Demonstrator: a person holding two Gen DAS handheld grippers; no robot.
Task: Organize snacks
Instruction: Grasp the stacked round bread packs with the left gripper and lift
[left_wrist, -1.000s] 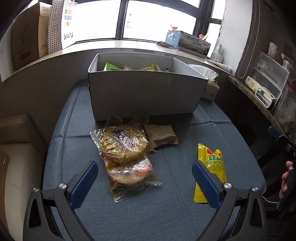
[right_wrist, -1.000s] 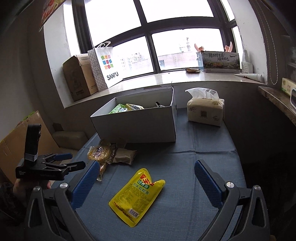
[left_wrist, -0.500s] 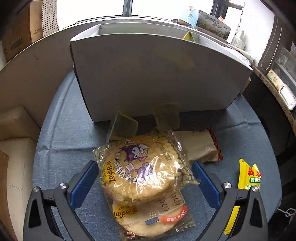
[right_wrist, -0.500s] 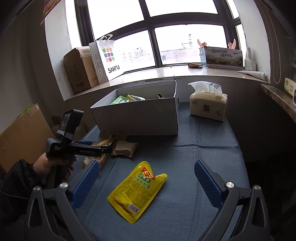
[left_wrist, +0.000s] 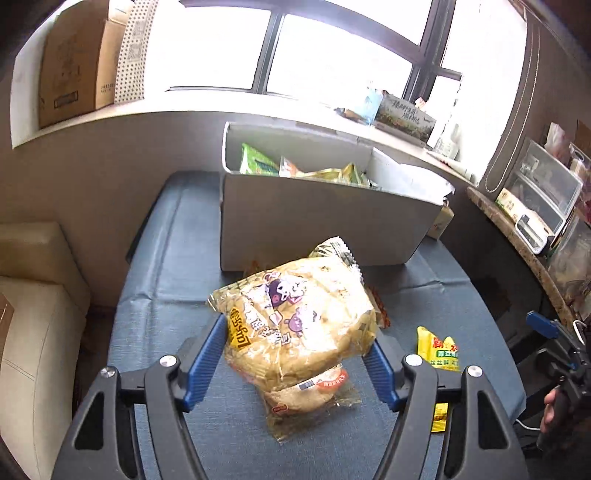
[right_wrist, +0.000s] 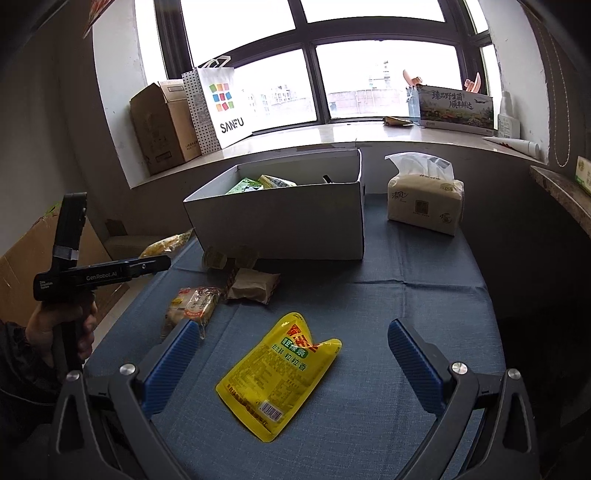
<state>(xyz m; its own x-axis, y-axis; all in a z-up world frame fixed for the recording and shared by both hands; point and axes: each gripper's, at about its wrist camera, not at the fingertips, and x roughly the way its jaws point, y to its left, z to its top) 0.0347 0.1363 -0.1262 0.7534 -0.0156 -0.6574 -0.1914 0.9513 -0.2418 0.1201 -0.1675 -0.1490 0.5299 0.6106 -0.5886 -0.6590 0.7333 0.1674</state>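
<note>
White box (left_wrist: 317, 225) holds green and yellow packets; left gripper (left_wrist: 295, 354) closing on lifted chips bag (left_wrist: 295, 317), right gripper (right_wrist: 291, 365) released.

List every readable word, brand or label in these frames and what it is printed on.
"SANFU": white paper bag on the windowsill.
"GenRobot.AI": side of the left gripper.
"Lay's": held chip bag.
Chinese print on the yellow pouch, tissue pack and sill carton: not transcribed.
Barcode digits: too small.

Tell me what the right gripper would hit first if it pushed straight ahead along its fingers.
Most likely the yellow pouch, lying flat on the blue tablecloth between the open right gripper fingers. Beyond it stands the white box, though depth is hard to judge.
</note>
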